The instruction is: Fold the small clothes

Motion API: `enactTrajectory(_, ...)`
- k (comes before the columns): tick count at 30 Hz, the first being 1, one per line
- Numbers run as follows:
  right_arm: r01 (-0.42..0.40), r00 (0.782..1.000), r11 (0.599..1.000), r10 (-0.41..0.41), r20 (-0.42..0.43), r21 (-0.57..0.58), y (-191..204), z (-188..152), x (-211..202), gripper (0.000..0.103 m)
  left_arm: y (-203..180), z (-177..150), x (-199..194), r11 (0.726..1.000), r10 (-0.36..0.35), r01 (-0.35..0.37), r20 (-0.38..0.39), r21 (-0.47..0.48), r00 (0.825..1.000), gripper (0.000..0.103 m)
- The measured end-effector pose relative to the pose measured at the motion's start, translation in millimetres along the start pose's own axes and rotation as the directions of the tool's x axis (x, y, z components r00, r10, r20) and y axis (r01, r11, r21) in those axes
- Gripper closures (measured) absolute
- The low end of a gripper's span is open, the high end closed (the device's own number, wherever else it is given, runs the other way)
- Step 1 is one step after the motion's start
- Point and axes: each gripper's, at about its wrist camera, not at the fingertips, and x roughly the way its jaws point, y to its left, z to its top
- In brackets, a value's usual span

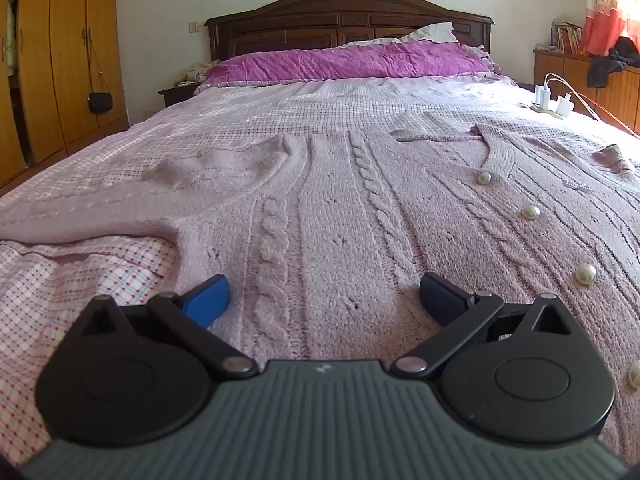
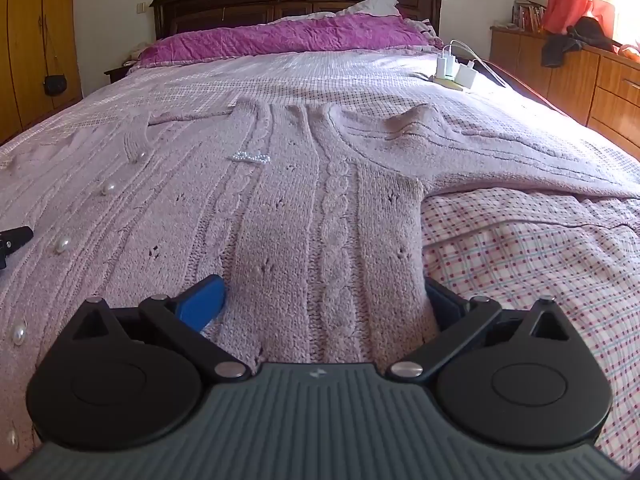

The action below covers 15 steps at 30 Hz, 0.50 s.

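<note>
Pink cardigan (image 1: 360, 208) apparently flat on bed (image 1: 280, 100)

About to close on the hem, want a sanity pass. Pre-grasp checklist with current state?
1. Left tongs open: ok, jaws spread wide over the cardigan.
2. Right tongs open: ok, also spread.
3. Fabric between jaws: ok in both views; knit fills each gap.
4. Right tongs at the side edge: ok, its right finger sits where the cardigan meets the checked sheet.
5. Cardigan flat: not ok, bumps near both shoulders.
6. Buttons clear of jaws: ok.
7. Hem actually under the fingertips: cannot tell, tongs bodies hide it.
</note>
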Motion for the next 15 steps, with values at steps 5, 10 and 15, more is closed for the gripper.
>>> enactTrajectory(5,0.002,1.0,1.0,-0.002,-0.01,0.002,1.5,1.6,3.5,0.0,0.1,0.1,0.0,1.0,0.0,0.0,0.0,0.001,1.0,0.0)
enactTrajectory(10,0.002,1.0,1.0,-0.002,-0.012,0.001,2.1,1.8,4.2,0.0,-0.1,0.0,-0.1,1.0,0.001,-0.001,0.0,0.002,1.0,0.0)
enactTrajectory(15,0.003,1.0,1.0,-0.003,-0.014,0.001,1.8,2.6,4.9,0.0,-0.5,-0.1,-0.1,1.0,0.002,-0.002,0.0,0.004,1.0,0.0)
